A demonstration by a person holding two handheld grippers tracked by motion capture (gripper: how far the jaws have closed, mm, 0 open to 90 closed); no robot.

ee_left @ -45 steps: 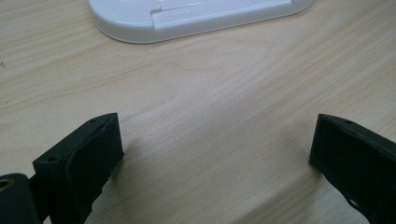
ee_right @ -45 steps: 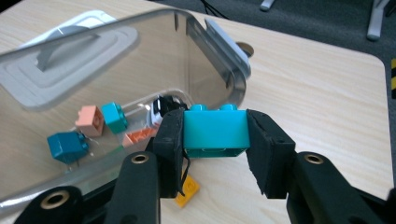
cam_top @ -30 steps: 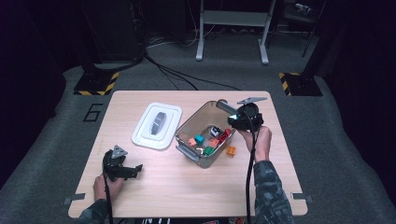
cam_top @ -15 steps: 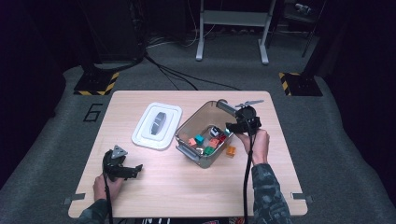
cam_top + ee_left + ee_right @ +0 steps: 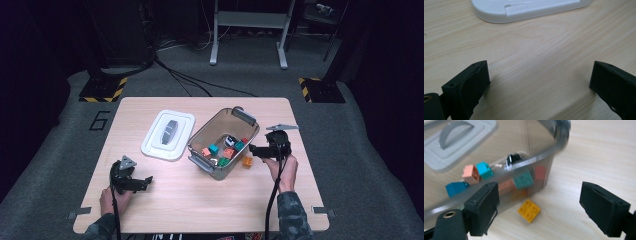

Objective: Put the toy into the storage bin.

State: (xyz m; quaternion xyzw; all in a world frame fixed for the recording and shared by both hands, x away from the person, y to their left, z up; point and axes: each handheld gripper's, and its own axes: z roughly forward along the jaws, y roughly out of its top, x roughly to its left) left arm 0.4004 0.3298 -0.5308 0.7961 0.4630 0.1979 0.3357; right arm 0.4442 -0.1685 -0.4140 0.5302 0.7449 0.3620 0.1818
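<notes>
A clear plastic bin (image 5: 206,134) with several coloured bricks inside stands mid-table. A yellow brick (image 5: 247,162) lies on the wood just outside its near right wall. My right gripper (image 5: 253,150) hangs low beside that wall and points at the bin. Its jaws have just been opening and stand open, pressing on nothing, with the yellow brick (image 5: 529,210) on the table a little ahead of them. The right gripper (image 5: 540,195) faces the bin wall (image 5: 486,177). My left gripper (image 5: 146,181) rests open at the near left, and in its own view the left gripper (image 5: 539,75) spans bare wood.
The bin's white lid (image 5: 167,134) lies flat left of the bin, and the lid's edge (image 5: 529,10) is ahead of the left jaws. The lid (image 5: 456,137) also shows through the clear bin. Table edges are close behind both hands.
My right gripper has come down from above the bin's right rim to beside its near right wall, and its jaws have spread apart. The left gripper has stayed put.
</notes>
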